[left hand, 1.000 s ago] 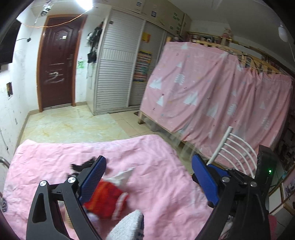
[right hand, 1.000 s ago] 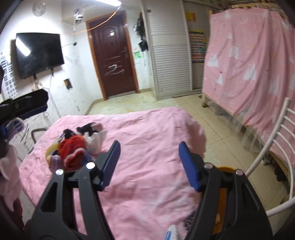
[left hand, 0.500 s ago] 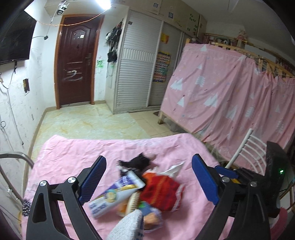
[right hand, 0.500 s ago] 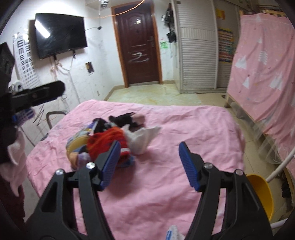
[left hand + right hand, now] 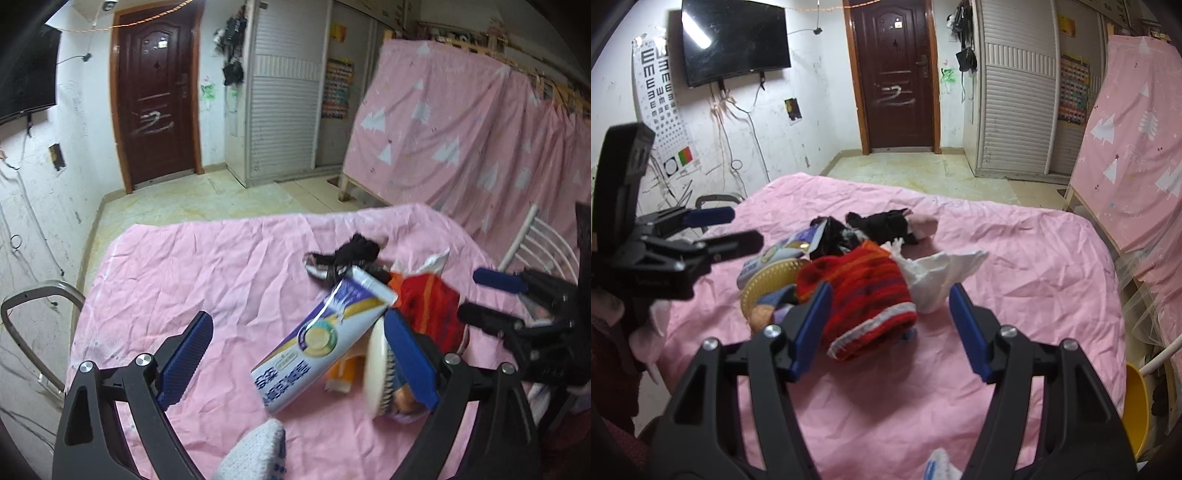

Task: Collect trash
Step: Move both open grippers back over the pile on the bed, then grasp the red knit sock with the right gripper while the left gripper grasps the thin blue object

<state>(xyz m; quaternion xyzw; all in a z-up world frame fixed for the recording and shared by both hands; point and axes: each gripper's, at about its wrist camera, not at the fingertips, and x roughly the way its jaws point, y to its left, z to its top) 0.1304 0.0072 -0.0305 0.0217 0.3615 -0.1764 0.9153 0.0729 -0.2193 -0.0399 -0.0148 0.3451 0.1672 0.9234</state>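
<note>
surface: we see one pink sheet [image 5: 1015, 258] spread flat, all the trash sits on it in a single heap, centre-left in the right wrist view.
left tongs [image 5: 295, 354]: jaws apart, nothing clamped. The blue-white carton [image 5: 325, 339] lies between the two blue pads in our left view, not touched by the left pad; the right pad overlaps the round cream brush [image 5: 380, 373], contact we cannot tell.
right tongs [image 5: 890, 321]: jaws apart, nothing clamped. The red knitted piece [image 5: 864, 291] lies between the pads, nearer the left pad; the white crumpled paper [image 5: 942, 273] is just inside the right pad. Pads not pressing on either.
tongs relative to each other: left tongs show at the left edge of our right view, right tongs at the right edge of our left view, heap between them.
heap layout: black cloth [image 5: 882, 225] at the far end, carton and yellow perforated basket [image 5: 772, 280] on the left side, red knit on the near side, paper to the right.
counts: 1 carton, 1 red knit, 1 white paper, 1 yellow basket, 1 brush. Black items: at least 1, blurred, we cannot split them. Smaller orange and purple bits under the knit, number unclear.
other: gloved fingertip [image 5: 255, 454] at the bottom of the left view; yellow bin [image 5: 1137, 406] on the floor, right of the sheet.
</note>
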